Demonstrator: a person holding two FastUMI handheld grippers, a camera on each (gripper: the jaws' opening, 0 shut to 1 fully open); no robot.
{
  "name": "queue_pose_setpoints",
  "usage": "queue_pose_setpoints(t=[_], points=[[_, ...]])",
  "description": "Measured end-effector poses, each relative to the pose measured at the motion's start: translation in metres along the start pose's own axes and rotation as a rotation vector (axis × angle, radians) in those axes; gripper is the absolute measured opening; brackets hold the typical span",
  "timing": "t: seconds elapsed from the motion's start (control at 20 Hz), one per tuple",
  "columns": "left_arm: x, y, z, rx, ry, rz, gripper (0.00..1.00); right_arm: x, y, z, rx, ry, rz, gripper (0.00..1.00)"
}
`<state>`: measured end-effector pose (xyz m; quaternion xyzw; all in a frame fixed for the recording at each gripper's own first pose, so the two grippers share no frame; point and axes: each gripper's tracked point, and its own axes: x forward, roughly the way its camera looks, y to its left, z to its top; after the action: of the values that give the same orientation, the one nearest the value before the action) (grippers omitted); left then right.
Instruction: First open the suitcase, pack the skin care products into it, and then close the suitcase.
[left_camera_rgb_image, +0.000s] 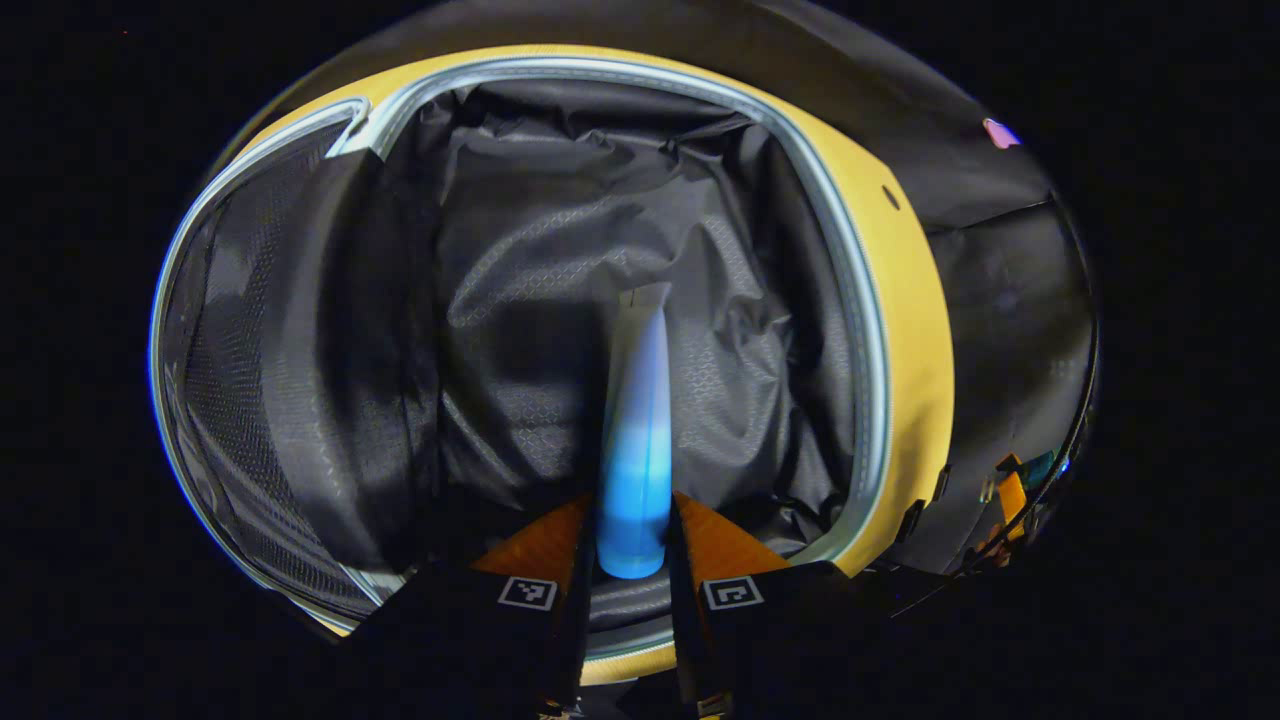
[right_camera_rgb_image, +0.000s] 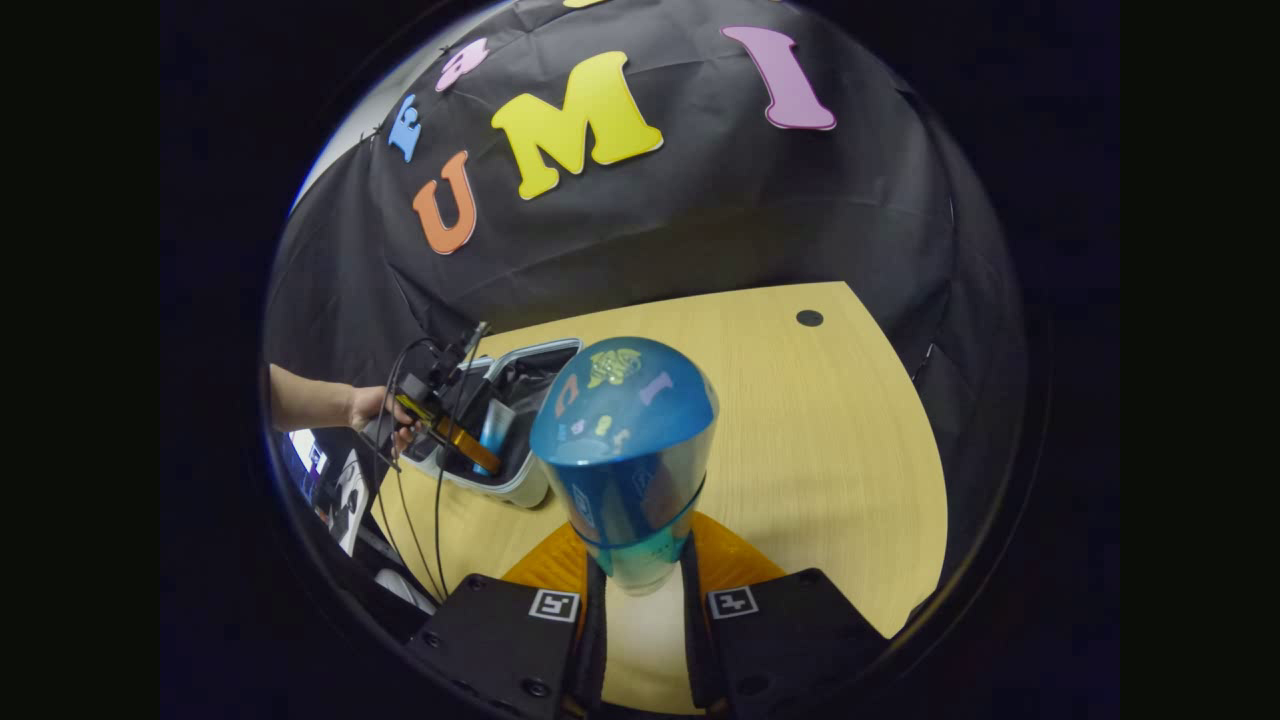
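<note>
In the left gripper view the open suitcase (left_camera_rgb_image: 905, 330) lies below me, with a pale rim and a crumpled black lining (left_camera_rgb_image: 560, 260). My left gripper (left_camera_rgb_image: 632, 560) is shut on a blue-and-white tube (left_camera_rgb_image: 640, 430) that points down into the lined compartment. In the right gripper view my right gripper (right_camera_rgb_image: 642, 575) is shut on a shiny blue bottle (right_camera_rgb_image: 625, 450) with a rounded cap, held above the wooden table (right_camera_rgb_image: 810, 440). Farther off to the left, the same view has the suitcase (right_camera_rgb_image: 515, 485), a hand (right_camera_rgb_image: 372, 408), the left gripper (right_camera_rgb_image: 445, 432) and its tube (right_camera_rgb_image: 492, 432) dipping into the case.
A mesh-covered lid pocket (left_camera_rgb_image: 250, 400) stands at the left of the suitcase. The table has a small dark hole (right_camera_rgb_image: 809, 318) near its far edge. Black cloth walls the booth behind the table. Cables (right_camera_rgb_image: 400, 500) hang from the left gripper.
</note>
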<state>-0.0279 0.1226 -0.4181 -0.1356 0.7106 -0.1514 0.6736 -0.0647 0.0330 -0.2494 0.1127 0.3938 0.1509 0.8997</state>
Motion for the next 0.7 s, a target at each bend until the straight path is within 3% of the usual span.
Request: queue_pose_setpoints(t=[0.3,0.5,0.55,0.65,0.7], points=[[-0.002,0.001,0.003,-0.001,0.034,0.026,0.39,-0.004,-0.005,0.004,-0.006,-0.014,-0.008,0.27],[-0.003,-0.002,0.002,-0.007,0.021,0.015,0.45,-0.001,0.005,0.005,-0.04,-0.009,0.013,0.3],[-0.005,-0.002,0.001,-0.011,0.016,0.011,0.55,-0.001,0.008,0.004,-0.063,-0.006,0.019,0.3],[-0.009,-0.004,0.002,-0.015,-0.013,0.011,0.53,0.002,0.012,0.003,-0.12,0.003,0.024,0.3],[-0.012,-0.005,0.003,-0.017,-0.028,0.017,0.72,0.003,0.016,0.004,-0.141,0.008,0.032,0.27]])
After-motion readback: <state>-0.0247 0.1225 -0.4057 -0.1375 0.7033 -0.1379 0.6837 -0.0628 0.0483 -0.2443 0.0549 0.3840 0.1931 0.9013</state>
